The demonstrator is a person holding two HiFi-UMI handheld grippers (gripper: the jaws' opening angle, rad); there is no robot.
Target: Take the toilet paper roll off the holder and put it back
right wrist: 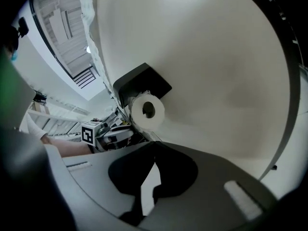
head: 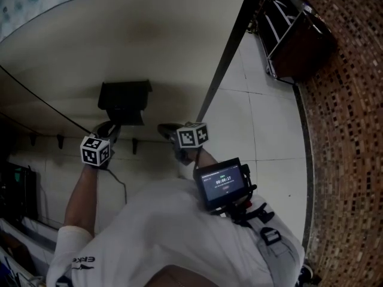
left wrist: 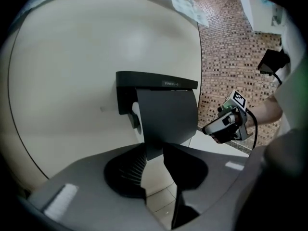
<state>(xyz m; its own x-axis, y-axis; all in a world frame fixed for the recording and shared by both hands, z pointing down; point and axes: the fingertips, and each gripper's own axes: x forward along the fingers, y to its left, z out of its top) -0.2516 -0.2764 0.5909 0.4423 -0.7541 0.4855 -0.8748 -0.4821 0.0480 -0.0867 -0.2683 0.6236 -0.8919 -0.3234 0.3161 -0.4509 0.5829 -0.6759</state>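
Note:
A black holder (head: 124,102) hangs on the cream wall. Its cover flap (left wrist: 166,114) hangs down over the white toilet paper roll (right wrist: 147,110), of which only a sliver (left wrist: 135,113) shows in the left gripper view. My left gripper (left wrist: 154,152) is open just under the holder, with the flap's lower edge in the gap between its jaws. My right gripper (right wrist: 154,146) is shut on nothing. It sits to the right of the holder, a short way from the roll's end. In the head view the left gripper (head: 111,128) and right gripper (head: 165,129) flank the holder's underside.
A dark post (head: 226,55) runs slantwise down the wall to the tiled floor (head: 263,118). A brown mosaic wall (head: 344,136) curves along the right, with a metal rack (head: 293,31) beside it. A screen device (head: 222,184) hangs at the person's chest. Small hooks (head: 60,140) line the wall at left.

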